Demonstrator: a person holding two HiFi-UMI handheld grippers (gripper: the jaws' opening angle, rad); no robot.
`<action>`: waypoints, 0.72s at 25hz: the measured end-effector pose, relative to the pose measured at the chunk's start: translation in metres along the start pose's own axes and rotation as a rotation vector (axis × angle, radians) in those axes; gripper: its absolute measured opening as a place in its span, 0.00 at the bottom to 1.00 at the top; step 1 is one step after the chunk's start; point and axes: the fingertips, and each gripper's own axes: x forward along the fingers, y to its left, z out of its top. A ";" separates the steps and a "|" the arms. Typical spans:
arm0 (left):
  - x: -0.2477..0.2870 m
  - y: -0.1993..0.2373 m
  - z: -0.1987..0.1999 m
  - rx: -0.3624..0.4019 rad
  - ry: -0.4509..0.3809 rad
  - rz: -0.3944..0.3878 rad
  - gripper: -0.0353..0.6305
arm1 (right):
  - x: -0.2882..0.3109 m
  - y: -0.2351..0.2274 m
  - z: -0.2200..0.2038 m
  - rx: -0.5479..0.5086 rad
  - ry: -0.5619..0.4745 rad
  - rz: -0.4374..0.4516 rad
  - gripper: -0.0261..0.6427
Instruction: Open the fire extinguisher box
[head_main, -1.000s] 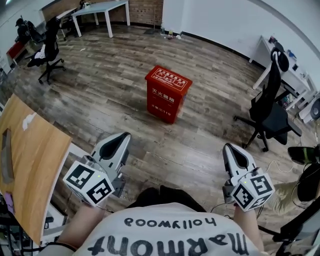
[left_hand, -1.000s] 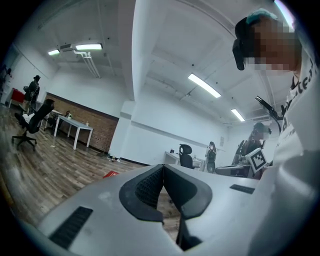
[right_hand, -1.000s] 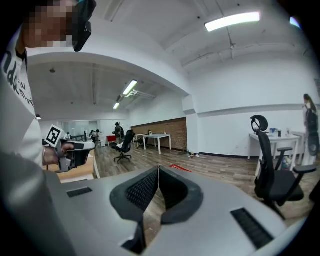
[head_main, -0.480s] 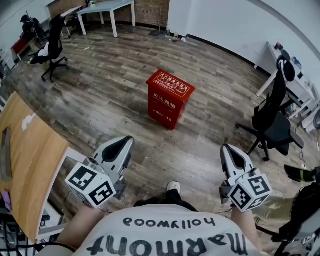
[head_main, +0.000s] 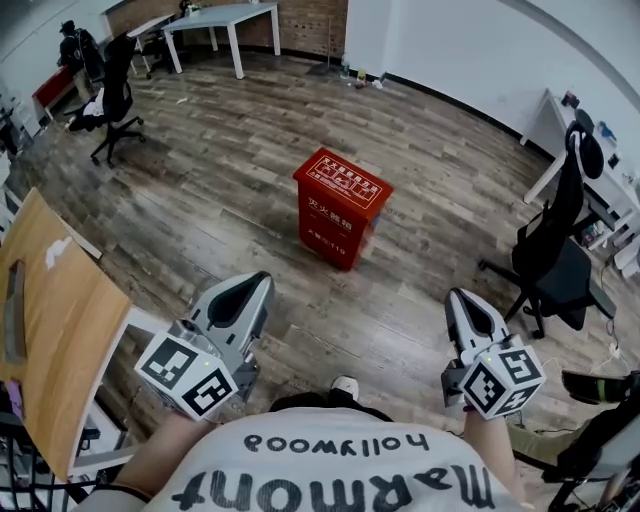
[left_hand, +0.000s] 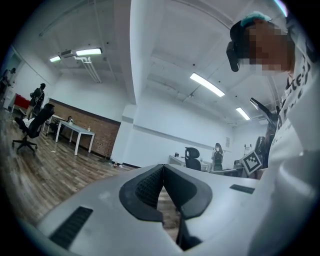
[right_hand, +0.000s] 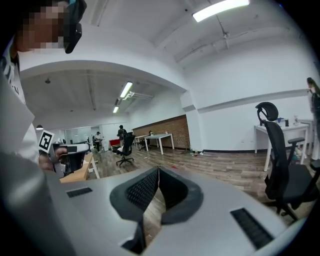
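**A:** Where does the box sit, seen from the head view?

**B:** The red fire extinguisher box (head_main: 342, 205) stands on the wooden floor (head_main: 200, 195), lid down. It's well ahead of both grippers and touches neither. The white print on its lid and front is too small to read.

**A:** And the grippers from up there?

**B:** The left gripper (head_main: 262, 279) and right gripper (head_main: 461, 297) are held low, just in front of the person's shirt (head_main: 330, 470), which hides the arms. From that height I can't judge the gap at the tips. The wooden tabletop (head_main: 60, 310) at the left is cut off by the frame edge.

**A:** The left gripper view, then?

**B:** Its fingers (left_hand: 146, 186) meet at the tips with nothing between them. The gripper's grey body fills the lower half and covers the floor ahead. Beyond it there's a white table (left_hand: 75, 131), small and far off.

**A:** And the right gripper view?

**B:** Much the same. The fingers (right_hand: 141, 189) are pressed together and hold nothing. The body blocks the near floor. A black office chair (right_hand: 280, 165) at the right is clipped by the dark rim.
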 end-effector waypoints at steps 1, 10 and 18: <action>0.006 0.000 0.000 0.002 0.003 0.000 0.06 | 0.004 -0.005 0.000 -0.011 0.012 -0.006 0.05; 0.050 0.001 -0.002 0.007 0.011 0.027 0.06 | 0.040 -0.029 0.014 -0.110 0.023 0.054 0.05; 0.065 0.021 -0.010 -0.022 0.022 0.115 0.06 | 0.075 -0.048 0.021 -0.099 0.036 0.131 0.05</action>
